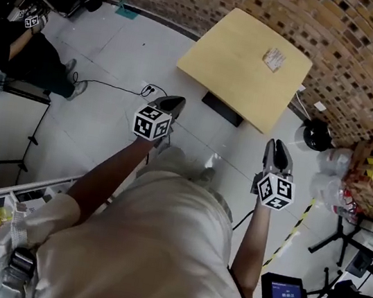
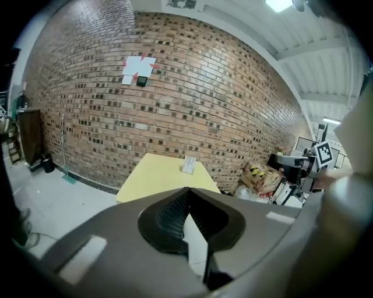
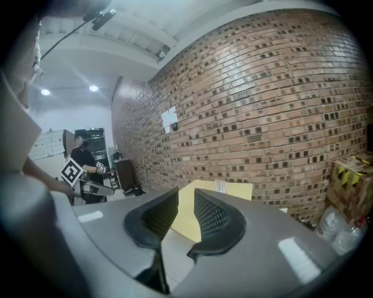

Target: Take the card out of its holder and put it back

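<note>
Nothing's been touched at this point. The card [image 1: 276, 59] is a small pale thing near the far edge of the yellow table [image 1: 235, 61], close to the brick wall [image 1: 371, 48]. I take it to be sitting in its holder, but it's too small in every view to tell card from holder. It's well apart from both grippers, with a stretch of bare floor [image 1: 196, 129] between the person and the table.

The left gripper [image 1: 173, 100] is out in front, angled a bit downward and aimed roughly at the table. Its jaws are closed tip to tip with nothing in them. That makes sense to me, since there's nothing to grab yet, and I'd guess this one ends up steadying the holder.

The right gripper [image 1: 276, 146] is held about level with it on the other side, also pointing toward the table. Its jaws stand partly apart and empty, and you can see the table top through the gap. My read is that it's pre-set for pinching the card's edge, though that's only a guess.

Both arms look like a carry posture to me, tools up and forward so the cameras keep the table in sight.

Task-wise this is the very start: the card isn't out yet. Next thing needed is simply closing the gap to the table.
</note>
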The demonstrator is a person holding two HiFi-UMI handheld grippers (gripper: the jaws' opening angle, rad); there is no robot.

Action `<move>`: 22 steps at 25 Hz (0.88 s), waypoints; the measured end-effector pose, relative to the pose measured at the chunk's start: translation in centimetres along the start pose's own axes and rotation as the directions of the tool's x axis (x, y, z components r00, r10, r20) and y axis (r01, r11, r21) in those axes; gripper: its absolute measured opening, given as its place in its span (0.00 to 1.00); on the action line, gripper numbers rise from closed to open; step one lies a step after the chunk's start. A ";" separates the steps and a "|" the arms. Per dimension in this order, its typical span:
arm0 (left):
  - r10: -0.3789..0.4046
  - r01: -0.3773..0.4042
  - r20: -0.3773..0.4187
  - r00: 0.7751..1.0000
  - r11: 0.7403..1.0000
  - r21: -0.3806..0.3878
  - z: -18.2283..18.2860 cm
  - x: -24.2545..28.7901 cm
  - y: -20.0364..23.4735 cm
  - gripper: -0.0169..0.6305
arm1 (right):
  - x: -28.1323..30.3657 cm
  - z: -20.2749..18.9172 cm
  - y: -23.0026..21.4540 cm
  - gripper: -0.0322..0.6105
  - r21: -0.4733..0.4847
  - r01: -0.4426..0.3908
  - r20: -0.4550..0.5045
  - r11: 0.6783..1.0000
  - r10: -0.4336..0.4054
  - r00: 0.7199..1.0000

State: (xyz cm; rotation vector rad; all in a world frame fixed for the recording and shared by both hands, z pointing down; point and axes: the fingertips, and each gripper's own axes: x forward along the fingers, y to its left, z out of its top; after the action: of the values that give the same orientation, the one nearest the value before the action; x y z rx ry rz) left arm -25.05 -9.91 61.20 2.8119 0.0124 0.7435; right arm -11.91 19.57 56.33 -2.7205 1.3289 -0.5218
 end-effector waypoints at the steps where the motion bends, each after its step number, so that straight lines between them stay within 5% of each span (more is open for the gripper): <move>1: -0.006 0.006 0.000 1.000 1.000 -0.001 0.1 -0.1 0.6 0.06 | -0.1 -0.1 0.2 0.18 0.007 0.013 0.000 1.000 -0.013 1.000; 8: -0.080 0.079 0.020 0.997 0.996 0.045 3.5 -0.7 5.1 0.06 | 0.0 -2.0 2.3 0.18 0.075 0.140 -0.026 0.987 -0.138 0.990; 12: -0.090 0.090 0.031 0.995 0.996 0.010 3.9 -1.2 8.4 0.06 | 0.9 -2.8 3.9 0.18 0.074 0.197 -0.035 0.978 -0.195 0.980; 22: -0.133 0.132 0.009 0.991 0.991 0.013 3.6 1.1 9.8 0.06 | 1.7 0.2 5.1 0.18 0.073 0.216 0.034 0.974 -0.219 0.975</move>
State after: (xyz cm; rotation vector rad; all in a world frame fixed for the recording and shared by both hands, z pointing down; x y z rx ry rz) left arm -22.82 -20.20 60.96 2.7936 0.2009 0.7015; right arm -14.74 15.02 55.53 -2.8187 0.9883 -0.5130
